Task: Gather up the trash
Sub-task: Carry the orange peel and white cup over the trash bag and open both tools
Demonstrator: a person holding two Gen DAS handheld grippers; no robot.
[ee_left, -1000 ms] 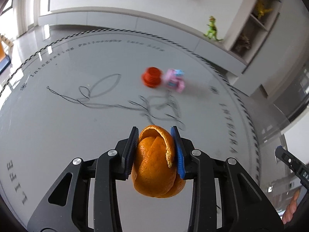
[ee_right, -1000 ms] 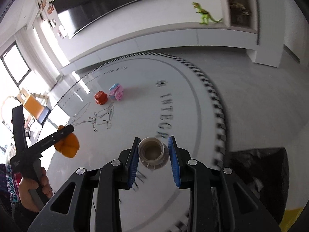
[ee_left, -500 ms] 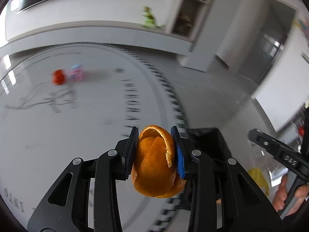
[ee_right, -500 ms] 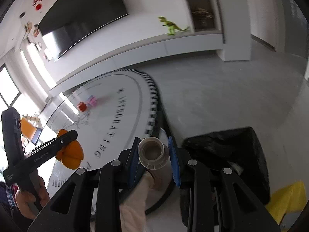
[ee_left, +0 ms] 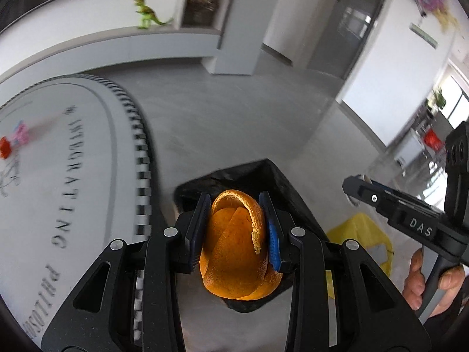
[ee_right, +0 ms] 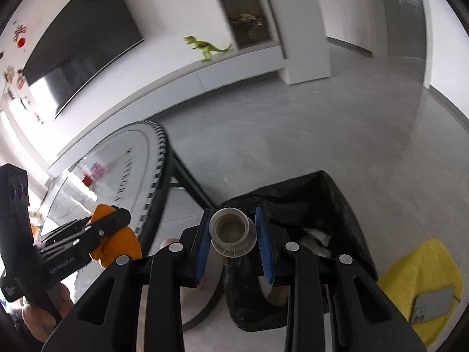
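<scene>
Swinging off table toward bin now. Left gripper still clamped on orange peel, black-lined bin right behind and under it; second ago only tabletop there. Right gripper pinching grey cap, bin just ahead. Drop looks next. Round table off left.

i count two grippers — left gripper and right gripper — one orange peel, one bottle neck, one black bin, one green dinosaur, one yellow cloth, one phone.
</scene>
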